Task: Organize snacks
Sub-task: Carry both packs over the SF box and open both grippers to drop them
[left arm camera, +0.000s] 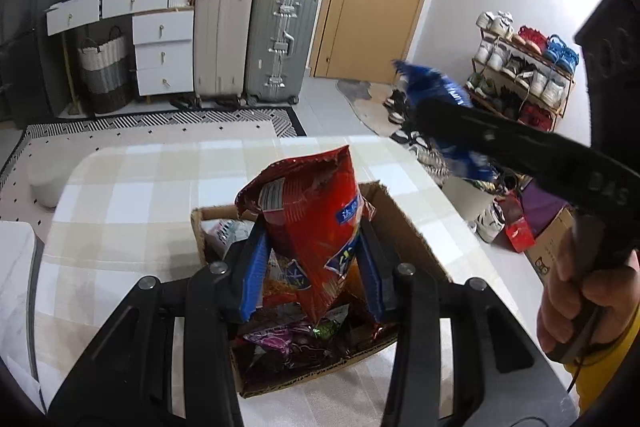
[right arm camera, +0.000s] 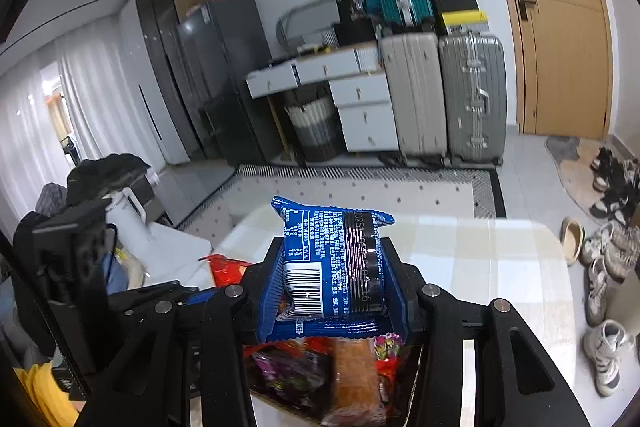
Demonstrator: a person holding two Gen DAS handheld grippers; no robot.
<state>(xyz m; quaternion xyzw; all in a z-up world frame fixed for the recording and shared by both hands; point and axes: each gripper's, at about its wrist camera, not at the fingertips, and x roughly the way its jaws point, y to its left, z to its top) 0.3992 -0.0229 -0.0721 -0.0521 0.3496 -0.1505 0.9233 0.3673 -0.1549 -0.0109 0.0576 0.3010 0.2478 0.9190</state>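
Note:
My left gripper (left arm camera: 312,247) is shut on a red snack bag (left arm camera: 316,223) and holds it upright above an open cardboard box (left arm camera: 404,223) on the checked table (left arm camera: 132,203). The box holds several snack packets, among them a purple one (left arm camera: 280,341). My right gripper (right arm camera: 334,279) is shut on a blue snack packet (right arm camera: 332,263) and holds it over the same box (right arm camera: 416,367). In the left wrist view the right gripper (left arm camera: 436,119) with its blue packet (left arm camera: 444,95) hangs up at the right, above the table's edge.
The checked table (right arm camera: 500,259) has a white chair (left arm camera: 16,267) at its left. Suitcases (left arm camera: 280,43), a white drawer unit (left arm camera: 160,51) and a woven basket (left arm camera: 104,71) stand by the far wall. A shoe rack (left arm camera: 524,75) and loose shoes (right arm camera: 604,267) are at the right.

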